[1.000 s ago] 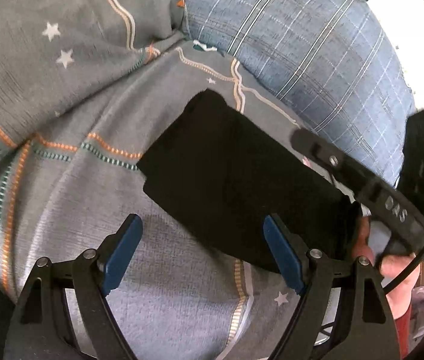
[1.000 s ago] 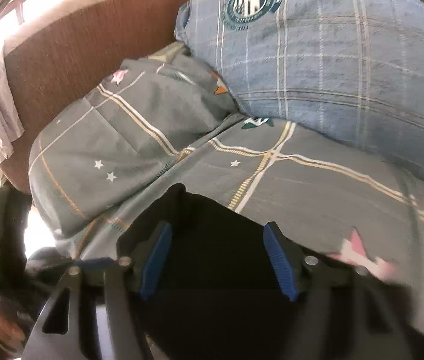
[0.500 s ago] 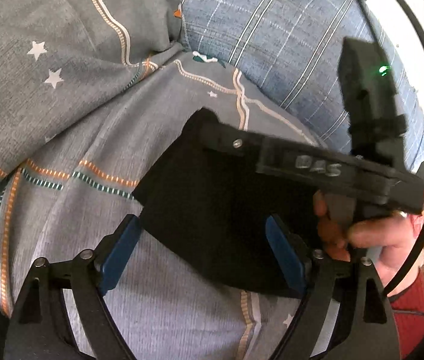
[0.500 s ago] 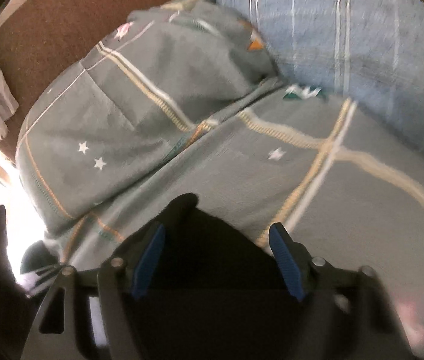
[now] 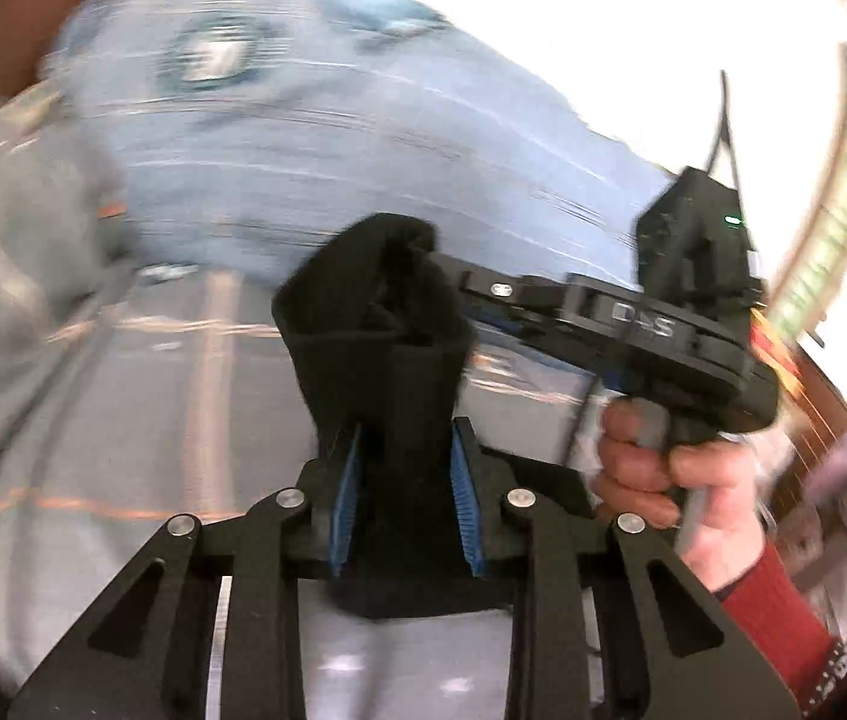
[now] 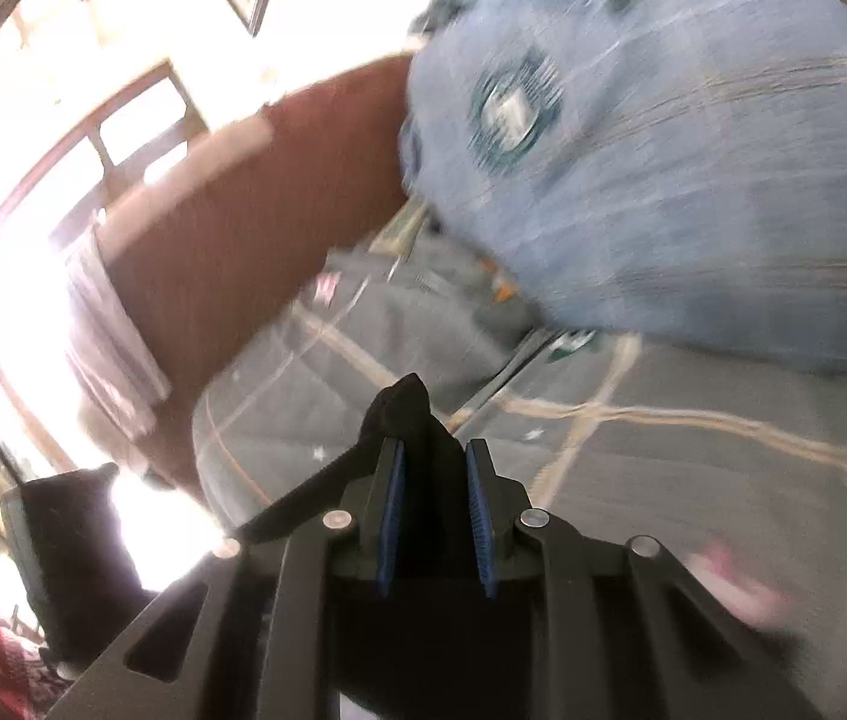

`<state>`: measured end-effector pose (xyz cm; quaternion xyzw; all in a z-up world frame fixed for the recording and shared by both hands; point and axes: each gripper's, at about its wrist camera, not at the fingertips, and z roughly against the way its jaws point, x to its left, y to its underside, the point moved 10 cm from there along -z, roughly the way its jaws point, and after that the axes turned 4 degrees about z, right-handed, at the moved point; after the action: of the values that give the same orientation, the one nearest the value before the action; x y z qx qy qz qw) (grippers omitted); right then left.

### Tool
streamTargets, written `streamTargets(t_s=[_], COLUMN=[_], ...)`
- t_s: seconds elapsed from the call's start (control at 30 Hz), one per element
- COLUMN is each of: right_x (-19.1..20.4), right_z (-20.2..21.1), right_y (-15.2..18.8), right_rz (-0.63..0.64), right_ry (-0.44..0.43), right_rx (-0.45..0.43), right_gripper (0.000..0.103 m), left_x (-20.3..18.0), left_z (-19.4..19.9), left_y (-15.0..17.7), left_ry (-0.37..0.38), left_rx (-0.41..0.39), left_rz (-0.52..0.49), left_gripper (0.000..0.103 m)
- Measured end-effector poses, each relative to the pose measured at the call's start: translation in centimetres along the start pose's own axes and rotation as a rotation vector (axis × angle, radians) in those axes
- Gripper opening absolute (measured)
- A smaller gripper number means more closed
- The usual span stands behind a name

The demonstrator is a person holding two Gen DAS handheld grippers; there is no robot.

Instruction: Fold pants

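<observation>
The black pants are bunched and lifted off the grey bedspread. My left gripper is shut on one end of them, the cloth standing up between the blue pads. My right gripper is shut on the other end, a black tip poking past its pads. In the left wrist view the right gripper's body and the hand holding it sit just right of the pants. Both views are motion-blurred.
A large blue plaid pillow lies behind the pants and also shows in the right wrist view. A brown headboard with a pale cloth draped on it stands at left, windows behind.
Both grippers were open around the flat black pants. Now both have shut on the cloth and lifted it off the bedspread; both cameras have tilted up.
</observation>
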<state>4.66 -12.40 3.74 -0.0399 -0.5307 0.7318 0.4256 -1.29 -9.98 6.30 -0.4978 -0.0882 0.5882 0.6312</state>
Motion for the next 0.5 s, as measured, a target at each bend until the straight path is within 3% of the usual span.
streamTargets(t_s=[0.03,0.07,0.13,0.2,0.33,0.37,0.4,0.47,0.5], right_x=[-1.1,-2.4,-5.2,-7.8,-11.5,-12.0,-12.3,-12.3,-12.3], right_z=[2.2,4.4,8.2,10.3,13.4,14.1,14.5,15.3,15.6], right_y=[0.0,0.2,1.1,2.9,7.8,8.9,9.6,11.0,11.5], right_rz=[-0.022,-0.055,-0.140,-0.185,-0.275,-0.302,-0.314,-0.345,-0.361], right_ry=[0.020,0.033,0.062,0.147,0.279,0.285,0.289,0.275,0.257], right_rx=[-0.031,-0.069,-0.120,-0.113,-0.074,-0.061,-0.060,-0.068,-0.075], right_gripper=[0.016,0.000,0.000,0.000,0.007,0.015,0.038,0.069,0.071], left_x=[-1.9,-3.6,-6.8,-8.5,-9.1,-9.0,-9.0,-9.3,-9.6], left_z=[-0.8,-1.7,-4.2,-7.4,-11.2,-11.4,-11.2,-10.2,-9.4], left_y=[0.5,1.3,3.5,6.1,11.1,11.6,12.1,12.1,12.2], left_ry=[0.033,0.062,0.108,0.099,0.127,0.128,0.142,0.181,0.207], left_rx=[0.025,0.055,0.125,0.189,0.352,0.372,0.389,0.410,0.428], left_rz=[-0.035,-0.066,-0.141,-0.219,-0.225,-0.229,-0.238,-0.267,-0.297], left_gripper=[0.026,0.026,0.026,0.023,0.018,0.018,0.018,0.021,0.035])
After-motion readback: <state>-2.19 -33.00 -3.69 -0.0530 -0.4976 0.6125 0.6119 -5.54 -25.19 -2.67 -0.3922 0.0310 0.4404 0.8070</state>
